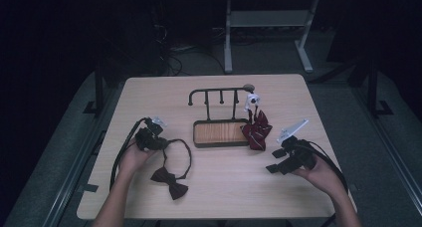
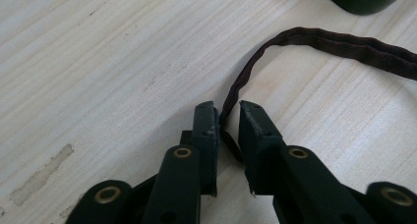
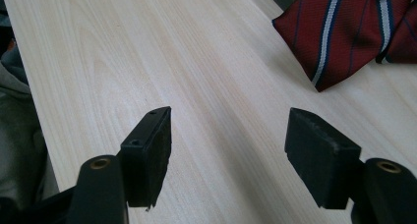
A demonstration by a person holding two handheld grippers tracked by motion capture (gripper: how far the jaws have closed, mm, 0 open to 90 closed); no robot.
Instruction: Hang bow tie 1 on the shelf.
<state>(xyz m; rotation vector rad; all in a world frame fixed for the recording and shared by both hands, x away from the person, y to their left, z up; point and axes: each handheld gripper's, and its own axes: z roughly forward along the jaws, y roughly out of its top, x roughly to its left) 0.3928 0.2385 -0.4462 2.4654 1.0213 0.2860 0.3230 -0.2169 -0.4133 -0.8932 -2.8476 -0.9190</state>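
A dark maroon bow tie (image 1: 169,183) lies on the table's near left, its thin strap (image 1: 188,155) looping away from it. My left gripper (image 1: 160,143) sits at the loop's far left. In the left gripper view the strap (image 2: 344,44) runs in between the jaws of the left gripper (image 2: 227,113). These stand narrowly apart, with a gap still showing beside the strap. My right gripper (image 1: 273,161) hovers low at the right, and in its own view it (image 3: 228,130) is wide open and empty. A red striped tie (image 1: 257,130) (image 3: 344,27) hangs from the rack just beyond it.
A dark tie stand has a wooden-floored tray (image 1: 220,133) and a rail with pegs (image 1: 219,91) at the table's middle. A white clip (image 1: 251,100) hangs at the rail's right end. The tray's corner (image 2: 364,0) lies past the strap. Table legs and cables stand behind.
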